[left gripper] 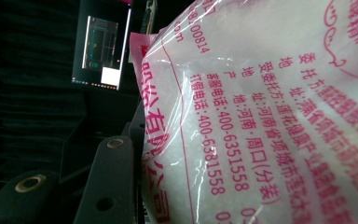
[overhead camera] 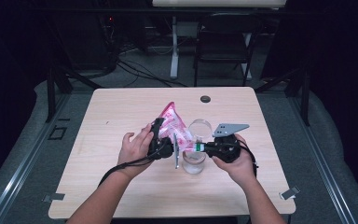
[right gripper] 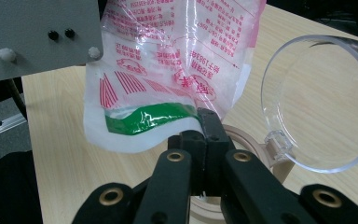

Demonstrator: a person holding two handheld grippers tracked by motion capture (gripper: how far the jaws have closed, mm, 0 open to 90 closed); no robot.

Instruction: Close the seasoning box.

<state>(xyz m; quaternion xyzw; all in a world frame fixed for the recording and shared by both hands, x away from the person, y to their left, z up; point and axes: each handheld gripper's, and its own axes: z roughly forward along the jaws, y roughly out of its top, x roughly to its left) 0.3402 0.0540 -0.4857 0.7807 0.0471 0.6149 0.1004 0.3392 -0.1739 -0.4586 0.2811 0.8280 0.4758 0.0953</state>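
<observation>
A: High view first: you hold the pink bag (overhead camera: 173,125) tilted over the clear jar (overhead camera: 193,161) near the middle of the table (overhead camera: 121,107). Its long axis slants down toward the jar mouth.

B: And my tongs?

A: Your right tongs (right gripper: 208,126) are closed tight on the lower bag corner, directly above the jar. Your left tongs (overhead camera: 161,140) press against the bag; I cannot tell how wide they are.
</observation>
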